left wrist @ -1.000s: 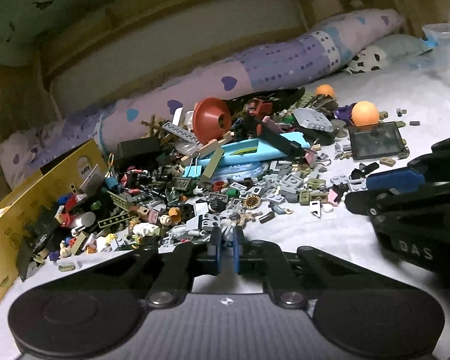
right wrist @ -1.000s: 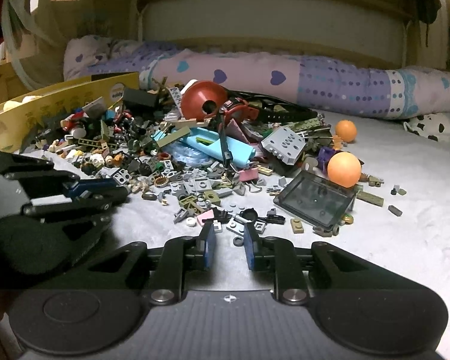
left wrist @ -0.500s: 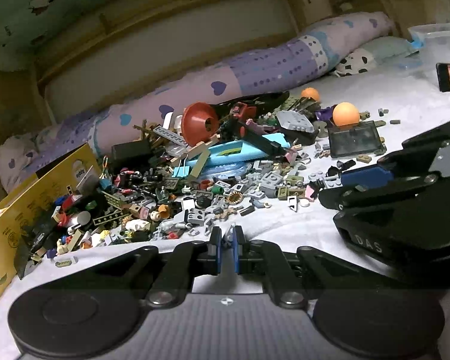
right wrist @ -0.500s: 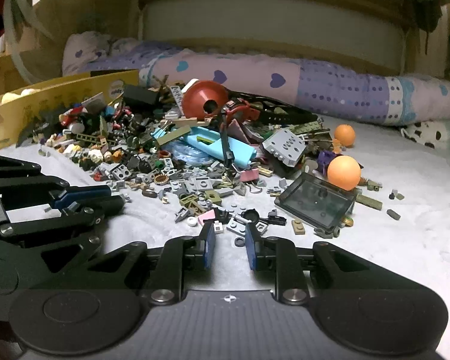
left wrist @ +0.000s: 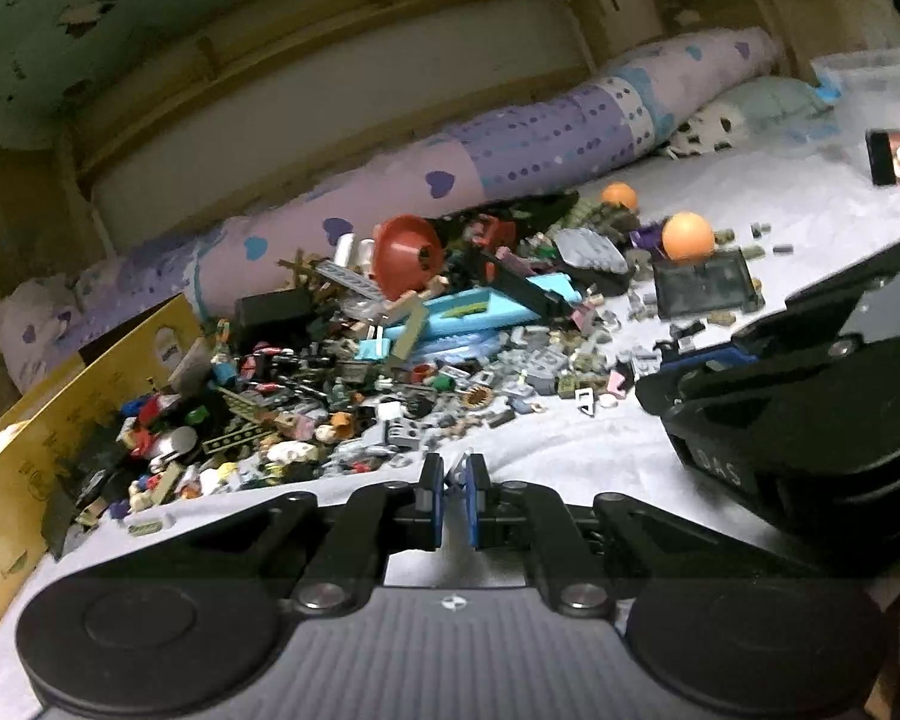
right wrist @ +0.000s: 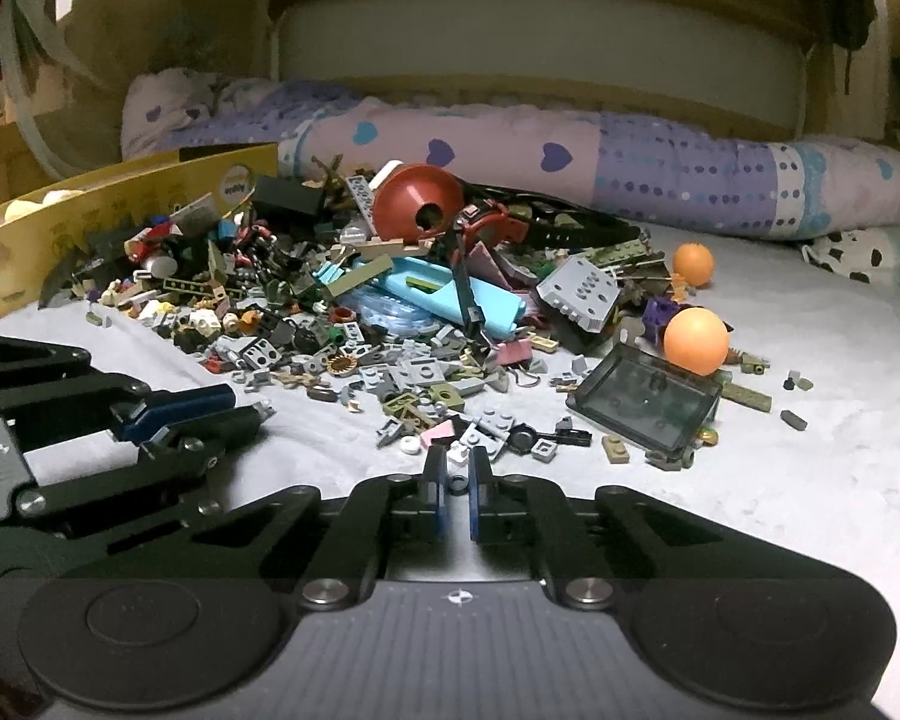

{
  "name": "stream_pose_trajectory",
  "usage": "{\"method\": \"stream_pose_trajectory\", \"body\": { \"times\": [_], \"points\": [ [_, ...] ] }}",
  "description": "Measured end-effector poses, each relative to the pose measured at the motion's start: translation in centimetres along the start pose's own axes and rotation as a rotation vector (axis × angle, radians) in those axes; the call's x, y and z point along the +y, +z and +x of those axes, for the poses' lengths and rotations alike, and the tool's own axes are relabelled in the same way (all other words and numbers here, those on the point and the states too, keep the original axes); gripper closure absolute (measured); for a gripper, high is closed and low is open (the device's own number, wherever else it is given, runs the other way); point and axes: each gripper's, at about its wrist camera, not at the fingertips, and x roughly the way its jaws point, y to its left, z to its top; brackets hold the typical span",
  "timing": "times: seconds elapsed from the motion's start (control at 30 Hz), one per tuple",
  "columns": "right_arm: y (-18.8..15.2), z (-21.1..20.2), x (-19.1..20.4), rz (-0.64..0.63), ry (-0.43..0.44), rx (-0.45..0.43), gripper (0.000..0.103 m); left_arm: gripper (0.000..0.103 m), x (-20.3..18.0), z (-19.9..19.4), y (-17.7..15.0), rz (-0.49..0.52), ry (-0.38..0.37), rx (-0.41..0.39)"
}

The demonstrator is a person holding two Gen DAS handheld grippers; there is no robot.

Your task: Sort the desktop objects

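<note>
Both grippers are squeezed shut: your left gripper (left wrist: 455, 483) pinches a tiny pale piece (left wrist: 457, 476), and your right gripper (right wrist: 456, 483) has closed on a small dark piece (right wrist: 456, 483) at the near edge of the brick pile (right wrist: 390, 324) on the white sheet (right wrist: 810, 480). Lift each one slowly and straight up so nothing slips out. I think the yellow box (right wrist: 60, 240) on the left is where they go, so carry them there without bumping the pile.

Toy-brick heap (right wrist: 390, 324) blocks ahead; bare sheet (right wrist: 810, 480) lies open rightward.
</note>
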Motion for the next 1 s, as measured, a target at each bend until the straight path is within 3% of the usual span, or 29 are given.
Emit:
{"method": "stream_pose_trajectory", "body": {
  "times": [0.13, 0.3, 0.37, 0.47, 0.53, 0.73, 0.9, 1.0],
  "points": [
    [0.8, -1.3, 0.3, 0.042, 0.024, -0.019, 0.095, 0.095, 1.5, -1.7, 0.5, -0.038, 0.031, -0.019],
    [2.9, -3.1, 2.7, 0.002, 0.110, -0.144, 0.095, 0.095, 4.3, -4.4, 0.7, -0.080, 0.072, -0.097],
    [3.1, -3.4, 3.8, -0.051, 0.136, -0.192, 0.095, 0.096, 5.3, -4.4, 1.1, -0.098, 0.057, -0.082],
    [4.2, -3.1, 3.6, 0.010, 0.189, -0.190, 0.095, 0.095, 6.2, -4.3, 2.1, -0.106, 0.010, -0.124],
    [5.0, -3.0, 3.4, 0.021, 0.174, -0.199, 0.095, 0.095, 6.7, -3.8, 2.2, -0.087, -0.002, -0.137],
    [6.5, -2.6, 1.8, 0.154, 0.162, -0.149, 0.095, 0.095, 11.0, -2.3, 1.8, -0.271, -0.037, -0.041],
    [5.9, -3.3, 3.2, 0.115, 0.215, -0.162, 0.095, 0.095, 13.9, -4.7, 1.1, -0.347, 0.071, -0.056],
    [5.7, -3.9, 4.3, 0.088, 0.277, -0.157, 0.095, 0.095, 15.2, -5.9, 1.2, -0.336, 0.137, -0.079]
  ]
}}
